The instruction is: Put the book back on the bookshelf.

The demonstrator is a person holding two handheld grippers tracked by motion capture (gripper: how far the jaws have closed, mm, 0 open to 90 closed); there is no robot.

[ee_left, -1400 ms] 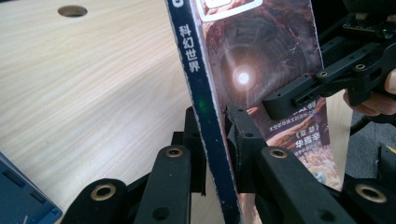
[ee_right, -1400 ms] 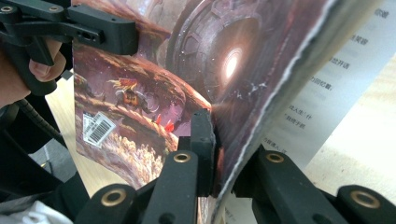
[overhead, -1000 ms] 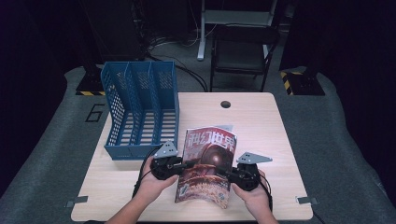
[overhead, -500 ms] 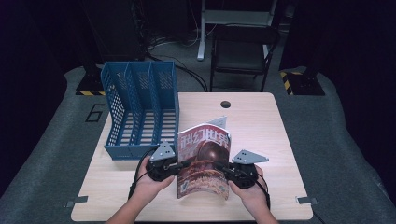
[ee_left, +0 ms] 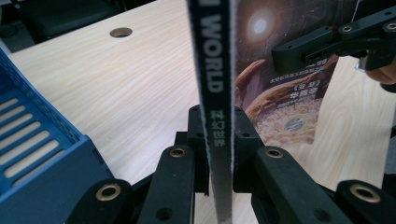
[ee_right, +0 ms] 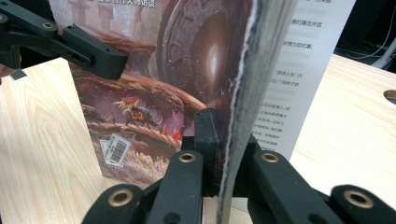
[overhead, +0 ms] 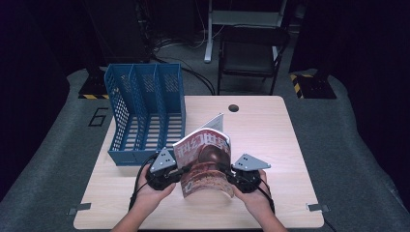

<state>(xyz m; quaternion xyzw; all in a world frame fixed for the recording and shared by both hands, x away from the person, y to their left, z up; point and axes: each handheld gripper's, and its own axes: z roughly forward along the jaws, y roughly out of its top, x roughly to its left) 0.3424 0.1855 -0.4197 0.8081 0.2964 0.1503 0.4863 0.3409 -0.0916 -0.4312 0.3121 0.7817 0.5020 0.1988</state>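
Left hand-held gripper point(ee_left: 219, 158) clamps magazine point(overhead: 205, 162) spine, right hand-held gripper point(ee_right: 224, 154) pinches its page edge; magazine upright above near bench point(overhead: 270, 125) middle | risk: thin pinch, loose pages fan or slip, cover sags | room: blue file rack point(overhead: 145, 111) just left, slots open; bench clear right, far.

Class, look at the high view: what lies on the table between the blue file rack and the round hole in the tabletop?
Nothing: between the rack and the hole the table is bare wood in the high view.
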